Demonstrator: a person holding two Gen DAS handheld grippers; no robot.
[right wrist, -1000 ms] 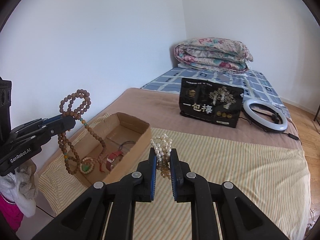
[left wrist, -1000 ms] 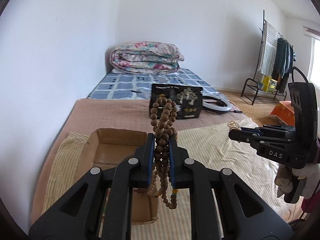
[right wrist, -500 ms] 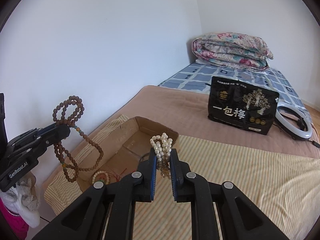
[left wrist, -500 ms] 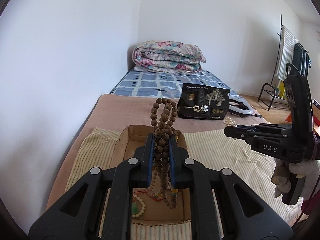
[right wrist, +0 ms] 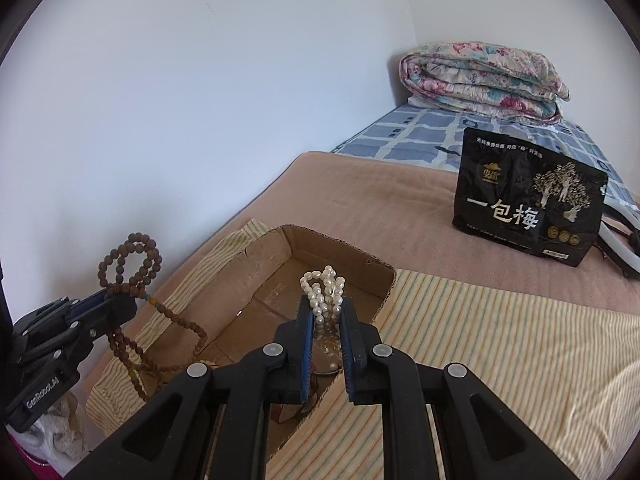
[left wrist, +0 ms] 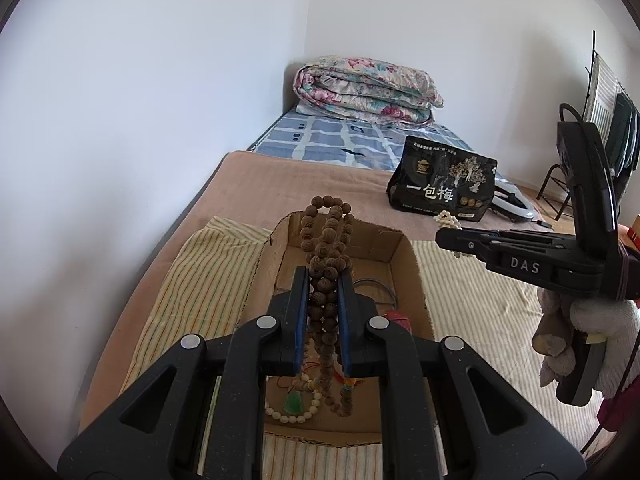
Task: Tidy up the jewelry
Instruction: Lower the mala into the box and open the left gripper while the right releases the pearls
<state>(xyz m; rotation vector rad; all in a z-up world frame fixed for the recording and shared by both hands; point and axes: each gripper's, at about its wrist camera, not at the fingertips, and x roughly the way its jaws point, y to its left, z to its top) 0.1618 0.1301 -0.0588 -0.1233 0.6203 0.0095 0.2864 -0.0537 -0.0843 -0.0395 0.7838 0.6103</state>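
Here the left gripper (left wrist: 323, 300), jaws clamped on the wooden bead strand (left wrist: 326, 264), and the right gripper (right wrist: 326, 316), jaws clamped on the pearl strand (right wrist: 323, 286), hang both over the cardboard box (right wrist: 256, 280) on the bed (right wrist: 380, 216), presumably for dropping in.

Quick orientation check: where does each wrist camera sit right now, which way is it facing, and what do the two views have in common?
Left wrist: rides the left gripper, looking down along its fingers at the cardboard box; brown bead strand clamped; right gripper and a gloved hand at right.
Right wrist: rides the right gripper, facing the same box from its right; pearl strand clamped; left gripper at lower left.
Shared: box, both strands, black bag, folded quilt.
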